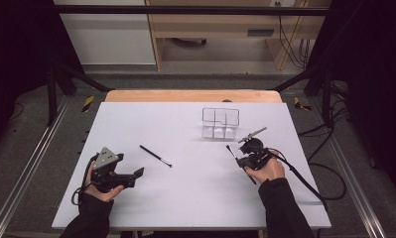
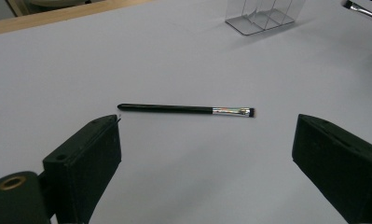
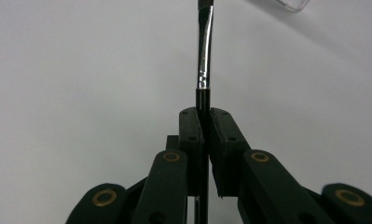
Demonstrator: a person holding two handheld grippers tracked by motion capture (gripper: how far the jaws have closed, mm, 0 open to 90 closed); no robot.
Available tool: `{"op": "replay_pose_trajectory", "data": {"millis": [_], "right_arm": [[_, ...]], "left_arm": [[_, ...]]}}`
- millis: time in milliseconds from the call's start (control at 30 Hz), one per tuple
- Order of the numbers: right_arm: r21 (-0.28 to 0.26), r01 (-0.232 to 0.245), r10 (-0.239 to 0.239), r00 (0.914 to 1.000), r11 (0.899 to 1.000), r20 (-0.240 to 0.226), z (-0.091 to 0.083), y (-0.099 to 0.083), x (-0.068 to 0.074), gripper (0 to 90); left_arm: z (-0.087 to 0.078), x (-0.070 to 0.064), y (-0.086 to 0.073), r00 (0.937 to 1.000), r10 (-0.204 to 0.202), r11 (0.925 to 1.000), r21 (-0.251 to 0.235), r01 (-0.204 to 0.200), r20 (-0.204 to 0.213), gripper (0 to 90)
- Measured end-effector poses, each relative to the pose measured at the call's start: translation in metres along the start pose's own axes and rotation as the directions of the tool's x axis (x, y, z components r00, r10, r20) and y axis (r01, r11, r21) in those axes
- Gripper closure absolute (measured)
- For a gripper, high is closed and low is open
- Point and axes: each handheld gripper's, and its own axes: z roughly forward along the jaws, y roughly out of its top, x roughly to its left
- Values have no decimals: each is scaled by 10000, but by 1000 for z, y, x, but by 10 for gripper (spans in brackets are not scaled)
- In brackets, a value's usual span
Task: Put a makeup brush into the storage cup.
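A black makeup brush with a silver ferrule (image 1: 156,155) lies flat on the white table (image 1: 185,198), left of centre. My left gripper (image 1: 136,176) rests below-left of it. Seen from the left gripper view, that gripper (image 2: 207,140) is open and the lying brush (image 2: 183,109) is just beyond its wide-apart jaws. At the right, my right gripper (image 1: 242,159) is shut on a second brush (image 1: 231,151) whose bristle end points up-left. The right gripper view has the gripper (image 3: 203,114) clamped on the black handle, with the held brush's ferrule (image 3: 204,51) reaching away.
A clear plastic organiser with several compartments (image 1: 220,123) stands at the back of the table, right of centre, and its corner (image 2: 260,18) is visible beyond the lying brush. Black cables trail off the table's right side (image 1: 309,183).
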Motion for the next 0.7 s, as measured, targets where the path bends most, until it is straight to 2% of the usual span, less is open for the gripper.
{"op": "replay_pose_trajectory", "data": {"millis": [167,400,567,700], "right_arm": [[-727,6,-15,9999,9974,-119,-7,2,4,843],[-1619,-34,-10,9996,9868,-271,-18,6,7,843],[-2248,-125,50,9994,9743,-342,-25,10,9,843],[-2833,-199,129,9996,9588,-265,-30,12,10,843]], "left_arm": [[0,0,0,10000,7,10000,7,-7,0,70],[0,0,0,10000,22,10000,16,-22,0,70],[0,0,0,10000,40,10000,16,-40,10,70],[0,0,0,10000,40,10000,13,-40,13,70]]}}
